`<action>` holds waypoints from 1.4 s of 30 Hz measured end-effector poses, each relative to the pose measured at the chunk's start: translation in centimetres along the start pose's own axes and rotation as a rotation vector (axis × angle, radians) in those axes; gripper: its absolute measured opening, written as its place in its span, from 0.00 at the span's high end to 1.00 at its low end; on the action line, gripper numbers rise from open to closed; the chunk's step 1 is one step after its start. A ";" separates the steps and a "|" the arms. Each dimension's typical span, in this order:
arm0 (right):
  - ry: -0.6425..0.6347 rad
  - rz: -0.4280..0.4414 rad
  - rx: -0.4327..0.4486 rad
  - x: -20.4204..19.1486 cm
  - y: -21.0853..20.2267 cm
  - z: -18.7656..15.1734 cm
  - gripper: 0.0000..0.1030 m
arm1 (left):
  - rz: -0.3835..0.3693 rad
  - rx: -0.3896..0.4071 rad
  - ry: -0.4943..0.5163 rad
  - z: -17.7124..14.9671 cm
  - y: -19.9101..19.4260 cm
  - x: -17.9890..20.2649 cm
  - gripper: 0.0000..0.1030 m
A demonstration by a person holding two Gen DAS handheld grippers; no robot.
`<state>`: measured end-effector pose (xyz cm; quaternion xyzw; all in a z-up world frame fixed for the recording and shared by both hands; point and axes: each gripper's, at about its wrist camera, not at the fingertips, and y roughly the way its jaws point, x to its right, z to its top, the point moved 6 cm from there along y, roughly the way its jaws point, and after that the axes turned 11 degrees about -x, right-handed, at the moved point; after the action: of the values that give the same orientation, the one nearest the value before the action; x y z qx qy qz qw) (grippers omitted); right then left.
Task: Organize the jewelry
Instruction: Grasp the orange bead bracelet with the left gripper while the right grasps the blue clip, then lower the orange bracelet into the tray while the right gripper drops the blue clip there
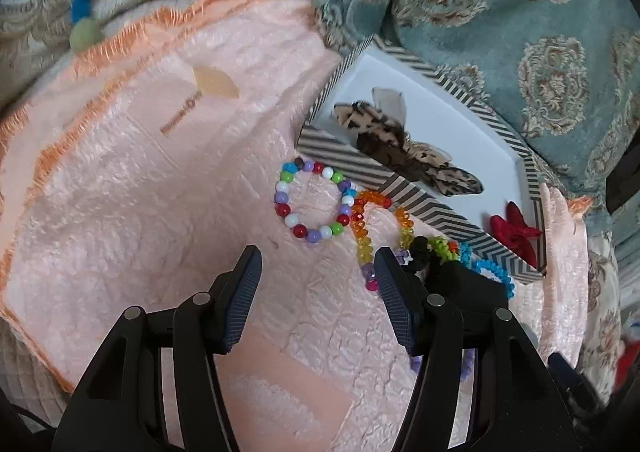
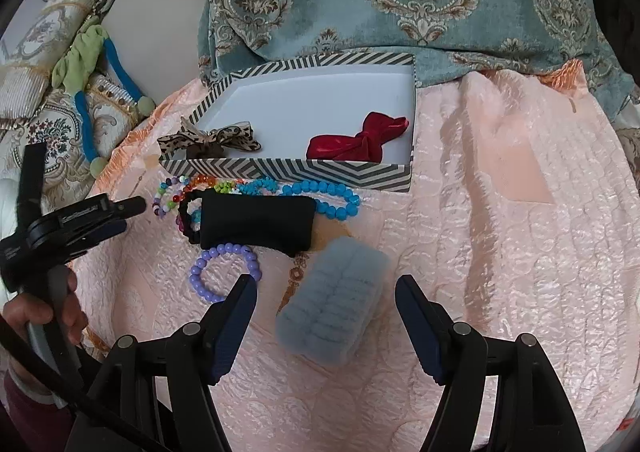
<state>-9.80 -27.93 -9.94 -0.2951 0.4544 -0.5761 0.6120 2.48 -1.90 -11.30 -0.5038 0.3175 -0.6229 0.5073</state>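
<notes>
Now both grippers are being held w/ fingers apart: right gripper point(image 2: 326, 290) over grey fluffy pad point(image 2: 334, 302), left gripper point(image 1: 318, 266) near bead bracelets point(image 1: 312, 204).

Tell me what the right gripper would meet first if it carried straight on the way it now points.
Most likely the fluffy grey pad: it lies on the pink blanket directly between and ahead of the open right gripper. The black pouch sits beyond it. Depth is uncertain through the fisheye.
</notes>
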 end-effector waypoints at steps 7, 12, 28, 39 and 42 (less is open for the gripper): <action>0.006 0.004 -0.008 0.4 0.3 -0.2 0.33 | -0.032 -0.040 -0.014 0.5 1.8 1.6 0.44; 0.025 0.013 -0.028 0.9 1.0 -0.5 0.33 | -0.003 -0.060 -0.023 1.0 3.4 2.3 0.44; -0.017 0.033 -0.022 0.3 4.2 -0.8 0.59 | -0.008 -0.089 -0.039 1.9 5.0 2.7 0.92; 0.015 0.075 0.045 2.0 -0.1 -0.6 0.61 | -0.135 -0.048 -0.018 0.2 0.2 1.6 0.92; 0.027 0.107 0.056 1.6 -0.9 -0.4 0.61 | -0.152 -0.015 -0.012 0.2 -1.2 1.3 0.92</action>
<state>-10.69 -29.61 -9.65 -0.2455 0.4615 -0.5589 0.6437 2.32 -2.75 -9.76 -0.5341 0.2800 -0.6541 0.4567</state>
